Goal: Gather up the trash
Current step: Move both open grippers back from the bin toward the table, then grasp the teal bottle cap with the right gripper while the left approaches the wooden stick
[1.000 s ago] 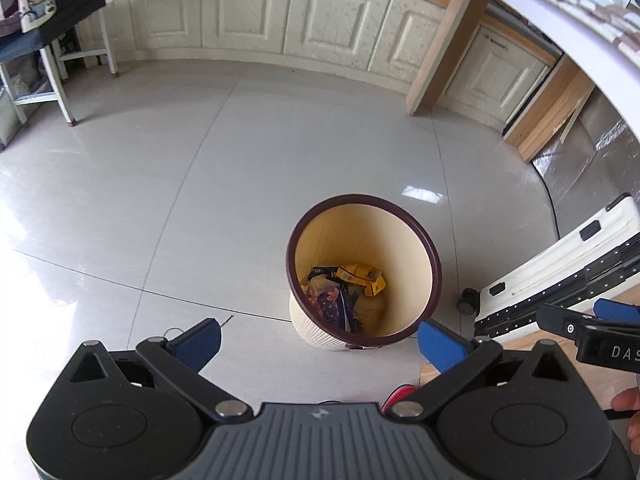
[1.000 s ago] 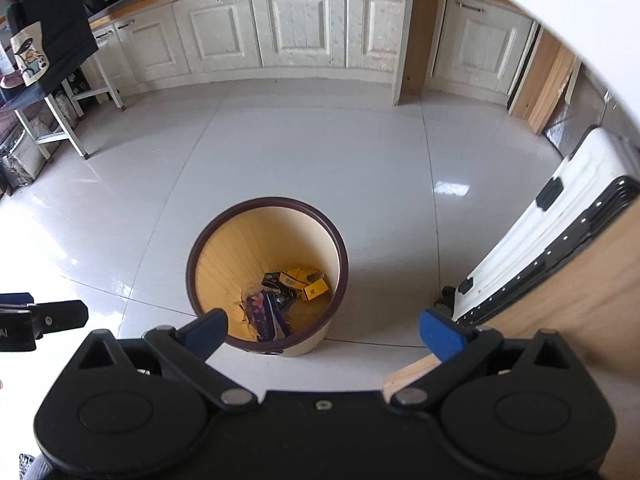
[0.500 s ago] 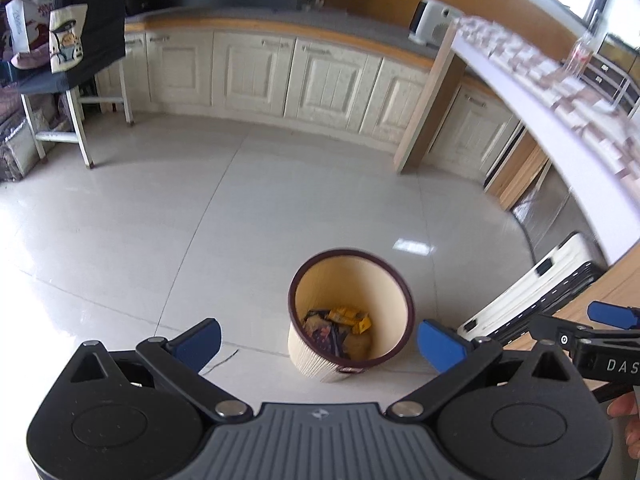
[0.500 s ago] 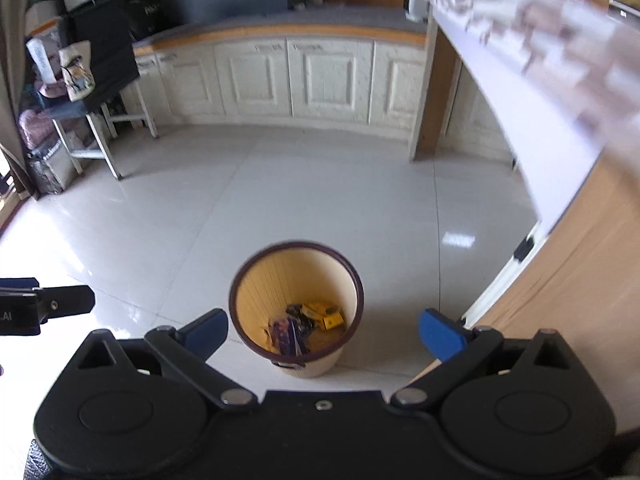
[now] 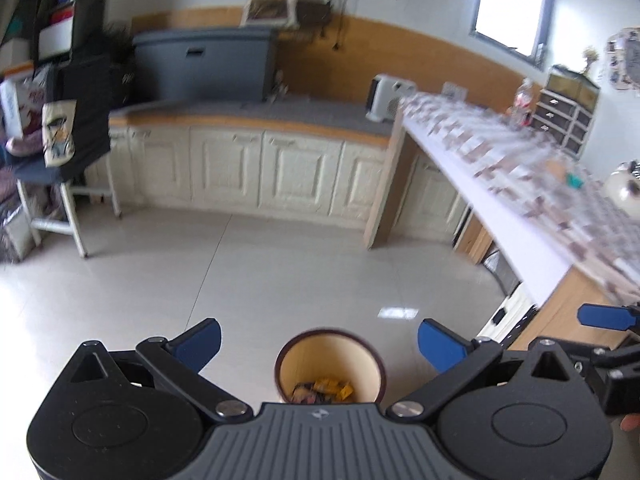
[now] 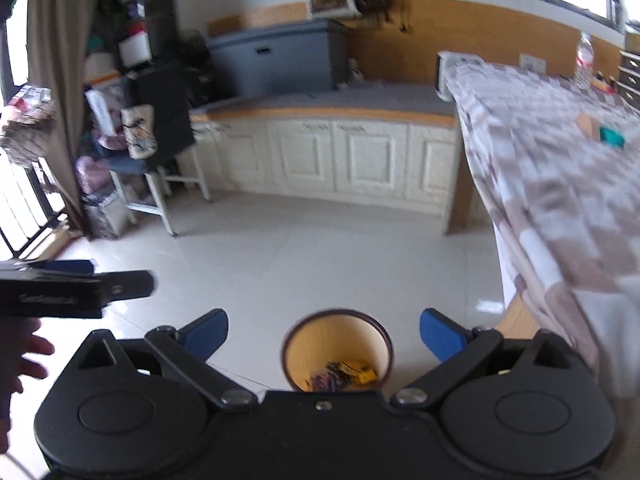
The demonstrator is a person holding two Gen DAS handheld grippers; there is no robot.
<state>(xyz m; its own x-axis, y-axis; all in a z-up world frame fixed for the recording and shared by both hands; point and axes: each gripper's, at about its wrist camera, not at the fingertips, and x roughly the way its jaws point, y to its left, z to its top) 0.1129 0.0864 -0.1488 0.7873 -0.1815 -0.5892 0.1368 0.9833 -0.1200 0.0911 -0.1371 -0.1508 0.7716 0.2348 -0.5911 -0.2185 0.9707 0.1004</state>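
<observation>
Both the left claw point(image 5: 319, 342) and right claw point(image 6: 323, 338) are spread wide and empty above the trash bin point(image 5: 330, 364), which holds wrappers point(image 5: 325, 389) at its bottom.

Pale tiled floor point(image 5: 304, 264), cream cabinets point(image 5: 280, 168) — bright window point(image 5: 510, 12)

No text can be read in either view. White lettering runs along the side of the black left gripper point(image 6: 120, 290) seen from the right wrist, but motion blur leaves it illegible; the wall hangings show no readable words.
</observation>
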